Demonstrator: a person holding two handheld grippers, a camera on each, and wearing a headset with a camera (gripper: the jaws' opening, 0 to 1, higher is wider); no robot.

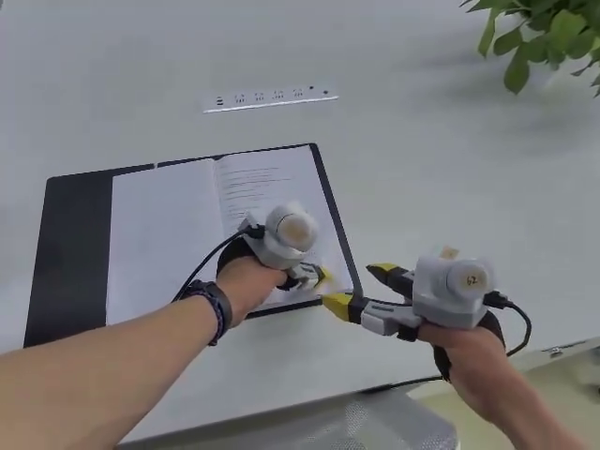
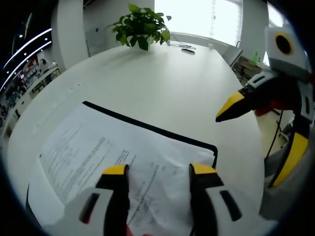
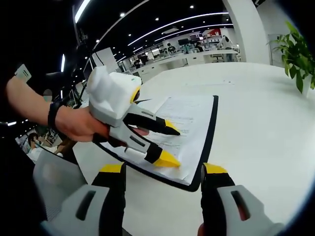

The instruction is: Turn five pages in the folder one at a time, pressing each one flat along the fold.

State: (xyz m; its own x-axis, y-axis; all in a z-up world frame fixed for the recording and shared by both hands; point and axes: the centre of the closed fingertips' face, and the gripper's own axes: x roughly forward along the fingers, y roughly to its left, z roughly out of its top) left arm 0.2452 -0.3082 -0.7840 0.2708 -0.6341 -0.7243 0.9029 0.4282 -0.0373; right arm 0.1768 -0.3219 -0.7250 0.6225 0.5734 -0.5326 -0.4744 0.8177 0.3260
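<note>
A black folder point(image 1: 70, 253) lies open on the white table, with a blank left page point(image 1: 155, 234) and a printed right page point(image 1: 272, 187). My left gripper point(image 1: 317, 277) hovers open over that page's near right corner point(image 2: 197, 157), its yellow fingertips point(image 3: 167, 158) spread just above the paper. Whether they touch the sheet I cannot tell. My right gripper point(image 1: 356, 287) stands open just off the folder's right edge point(image 3: 209, 137), level with the same corner, with nothing between its jaws. It enters the left gripper view as a yellow fingertip point(image 2: 230, 105).
A power strip point(image 1: 270, 96) lies on the table beyond the folder. A potted plant point(image 1: 544, 37) stands at the far right. The table's front edge point(image 1: 394, 380) runs just under my hands, with a grey chair point(image 1: 375, 422) below it.
</note>
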